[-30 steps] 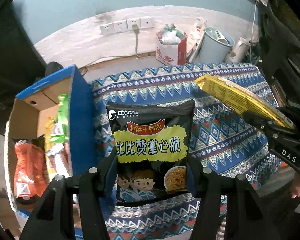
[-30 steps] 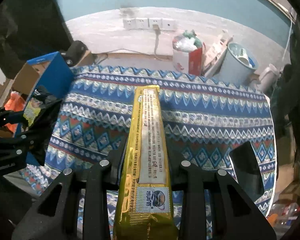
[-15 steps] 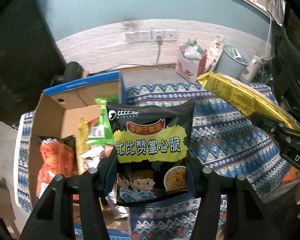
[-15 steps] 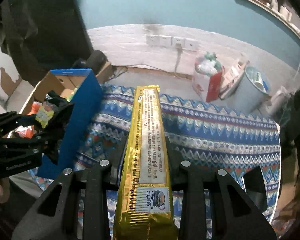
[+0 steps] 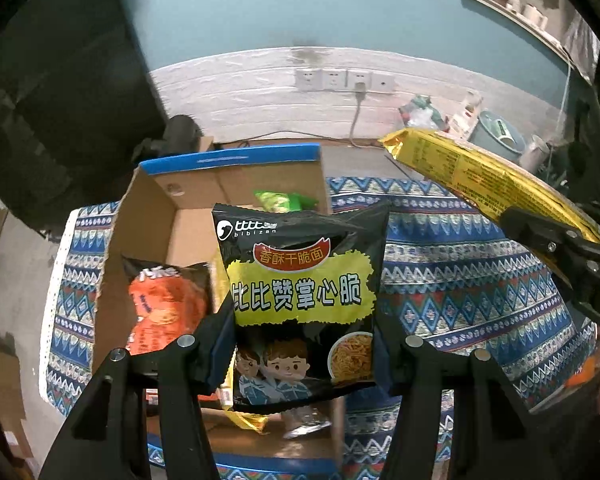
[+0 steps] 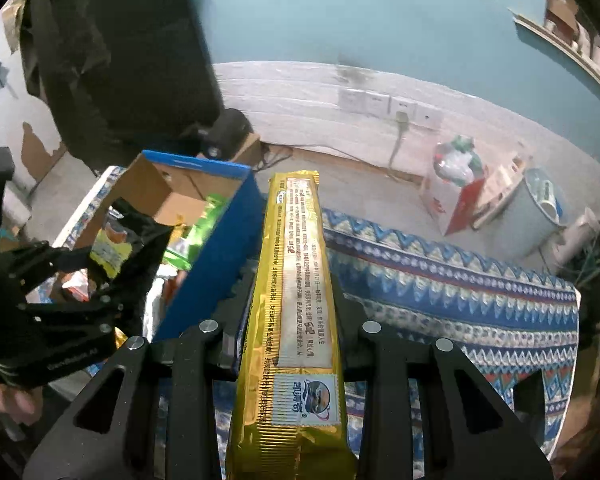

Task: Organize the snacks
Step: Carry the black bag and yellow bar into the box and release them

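My left gripper (image 5: 304,340) is shut on a black noodle-snack bag (image 5: 300,288) and holds it over the open cardboard box (image 5: 148,216) with blue outer walls. The box holds an orange bag (image 5: 168,304), a green bag (image 5: 280,200) and other packets. My right gripper (image 6: 292,332) is shut on a long gold snack packet (image 6: 296,280), held above the patterned cloth just right of the box (image 6: 220,248). The gold packet (image 5: 472,172) and right gripper also show at the right of the left wrist view. The left gripper with the black bag (image 6: 128,236) shows at the left of the right wrist view.
A blue patterned cloth (image 5: 460,280) covers the table. Behind it, on the floor by the wall, stand a red-and-white box (image 6: 456,196), a pale bin (image 6: 532,208) and wall sockets (image 5: 340,80). A dark cabinet (image 6: 112,60) stands at the back left.
Both grippers have moved left with their packets. The black bag has gone from over the cloth to over the open box; the gold packet has come up beside the box's blue wall.
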Motion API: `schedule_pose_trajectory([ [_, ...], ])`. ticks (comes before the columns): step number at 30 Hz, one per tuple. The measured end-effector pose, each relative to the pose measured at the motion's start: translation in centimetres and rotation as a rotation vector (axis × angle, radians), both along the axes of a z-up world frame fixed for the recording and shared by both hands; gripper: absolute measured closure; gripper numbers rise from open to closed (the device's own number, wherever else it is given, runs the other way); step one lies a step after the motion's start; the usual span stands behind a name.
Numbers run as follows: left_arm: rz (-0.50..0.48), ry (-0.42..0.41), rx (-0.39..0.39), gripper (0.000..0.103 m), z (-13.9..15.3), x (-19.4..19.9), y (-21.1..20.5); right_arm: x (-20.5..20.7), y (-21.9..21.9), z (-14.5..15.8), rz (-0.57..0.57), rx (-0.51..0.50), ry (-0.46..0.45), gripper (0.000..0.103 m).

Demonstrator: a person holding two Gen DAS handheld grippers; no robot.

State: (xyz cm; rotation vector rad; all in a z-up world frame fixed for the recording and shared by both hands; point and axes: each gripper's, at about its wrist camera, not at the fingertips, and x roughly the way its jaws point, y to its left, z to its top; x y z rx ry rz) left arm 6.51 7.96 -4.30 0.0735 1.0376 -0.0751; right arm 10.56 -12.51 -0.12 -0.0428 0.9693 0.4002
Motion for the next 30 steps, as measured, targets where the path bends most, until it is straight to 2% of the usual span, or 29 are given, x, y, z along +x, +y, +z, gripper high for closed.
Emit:
schedule_pose_trajectory([
  [7,0.064,0.002,0.000,0.045,-0.4,1.0,3.7,0.6,4.3,0.3,0.055,-0.005,-0.007,0.072],
  [15,0.138,0.086,-0.097,0.045,-2.8,2.0,7.8,1.4,7.9,-0.4,0.097,-0.005,0.012,0.072],
  [23,0.149,0.087,-0.029,0.026,-3.0,1.8,8.7,2.6,10.8,-1.6,0.125,0.000,0.041,0.072],
  [30,0.163,0.069,-0.040,0.023,-1.6,0.9,10.4,3.5,12.8,-2.8,0.138,0.007,0.074,0.072],
])
